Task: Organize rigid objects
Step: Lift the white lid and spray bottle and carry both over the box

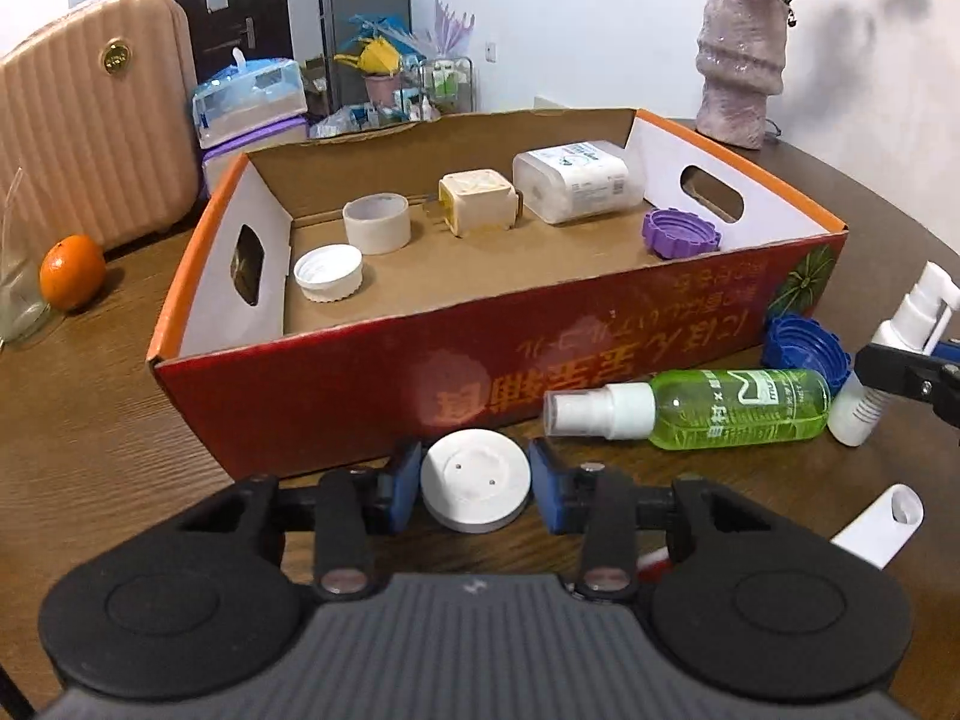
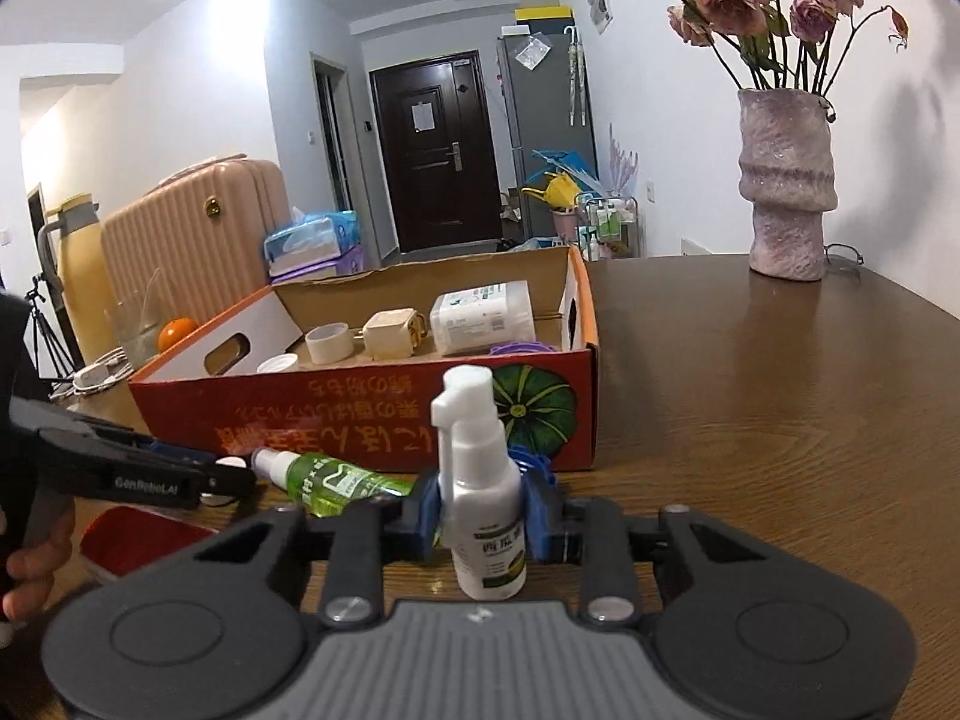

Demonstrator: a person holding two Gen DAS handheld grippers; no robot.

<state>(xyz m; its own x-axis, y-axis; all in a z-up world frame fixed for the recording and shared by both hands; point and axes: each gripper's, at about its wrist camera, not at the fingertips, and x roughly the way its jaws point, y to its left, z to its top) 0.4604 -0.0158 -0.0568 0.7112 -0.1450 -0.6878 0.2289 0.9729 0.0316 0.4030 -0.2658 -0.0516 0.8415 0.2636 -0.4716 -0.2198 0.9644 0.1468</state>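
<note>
Dark wood-grain counter [image 1: 90, 420]. Directly on it: open cardboard box [image 1: 360, 384], green spray bottle [image 1: 720, 405] lying on its side just before the box, blue cap [image 1: 804, 348] at the box's near corner, orange [image 1: 72, 279] at left, pink vase [image 2: 786, 186] upright at the far edge.
</note>
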